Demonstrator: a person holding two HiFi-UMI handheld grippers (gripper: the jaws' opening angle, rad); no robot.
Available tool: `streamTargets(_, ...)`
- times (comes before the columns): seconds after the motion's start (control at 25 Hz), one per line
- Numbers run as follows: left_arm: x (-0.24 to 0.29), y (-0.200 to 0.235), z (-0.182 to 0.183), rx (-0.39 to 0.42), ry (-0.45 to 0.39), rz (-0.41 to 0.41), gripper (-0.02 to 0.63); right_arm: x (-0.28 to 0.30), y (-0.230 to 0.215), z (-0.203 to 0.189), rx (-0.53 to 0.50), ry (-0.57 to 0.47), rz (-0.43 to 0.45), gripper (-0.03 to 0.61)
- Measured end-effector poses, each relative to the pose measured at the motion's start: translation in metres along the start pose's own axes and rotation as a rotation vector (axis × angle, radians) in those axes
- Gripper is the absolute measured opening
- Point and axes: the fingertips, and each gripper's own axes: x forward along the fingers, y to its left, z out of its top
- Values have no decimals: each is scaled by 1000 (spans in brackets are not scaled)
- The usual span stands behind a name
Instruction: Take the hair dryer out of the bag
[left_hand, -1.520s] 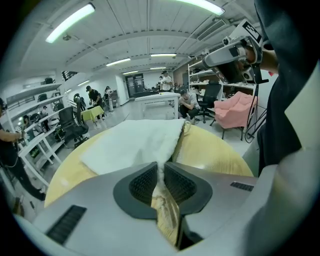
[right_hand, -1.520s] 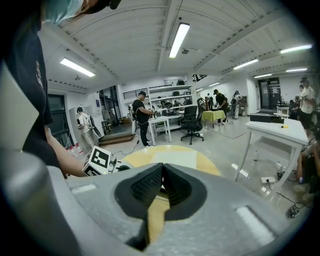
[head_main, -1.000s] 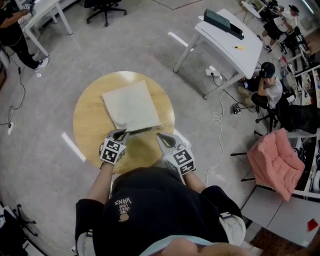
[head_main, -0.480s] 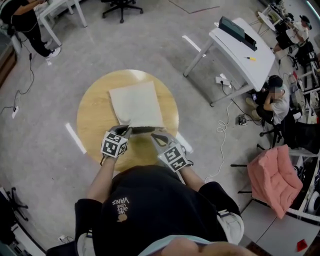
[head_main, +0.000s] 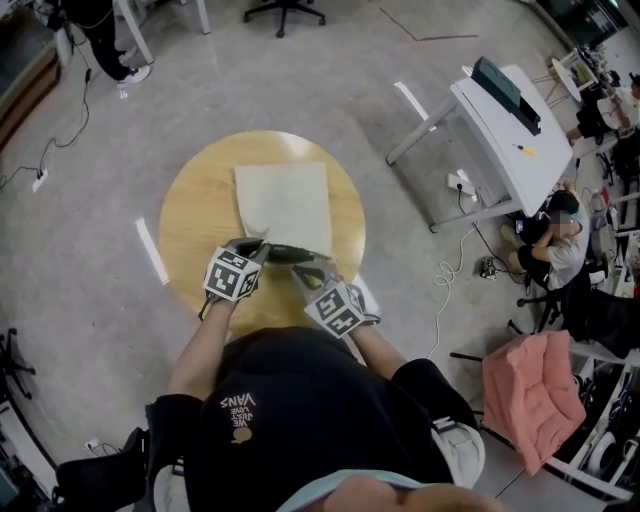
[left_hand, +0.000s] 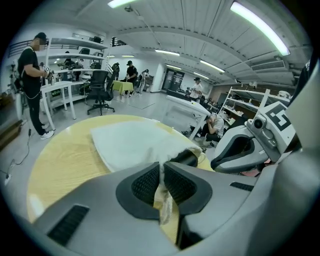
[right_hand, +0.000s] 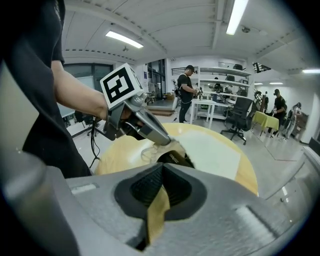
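A cream cloth bag (head_main: 283, 203) lies flat on the round wooden table (head_main: 195, 215), its mouth toward me. The mouth gapes dark, and the black hair dryer (right_hand: 175, 159) shows inside it, also visible in the left gripper view (left_hand: 186, 158). My left gripper (head_main: 262, 246) is shut on the bag's rim at the left side of the mouth; the cloth (left_hand: 161, 187) is pinched between its pads and lifted a little. My right gripper (head_main: 298, 270) is shut, with nothing seen held, and sits just in front of the mouth, pointing at the dryer.
A white desk (head_main: 505, 105) stands to the right. Beyond it a person (head_main: 555, 235) sits on the floor by cables. A pink-draped chair (head_main: 530, 385) is at the lower right. White tape strips (head_main: 152, 252) mark the floor beside the table.
My right gripper has moved left and down toward the bag's mouth and has rolled. The left gripper has kept its hold on the rim and lifted it slightly.
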Motion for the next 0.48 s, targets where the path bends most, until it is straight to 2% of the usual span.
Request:
streamTargets(0.16,-3,-4,4,-9,-5,14,41,9,4,-2,-57,28,41,0)
streamTargets(0.24,-2,-5,5,-12,-8,18,41,16,3,-6,-84,45,49,127)
streamTargets(0.48,-1,-4,9,-17,-23,24,41,34,-7,-13,-189,96,50,127)
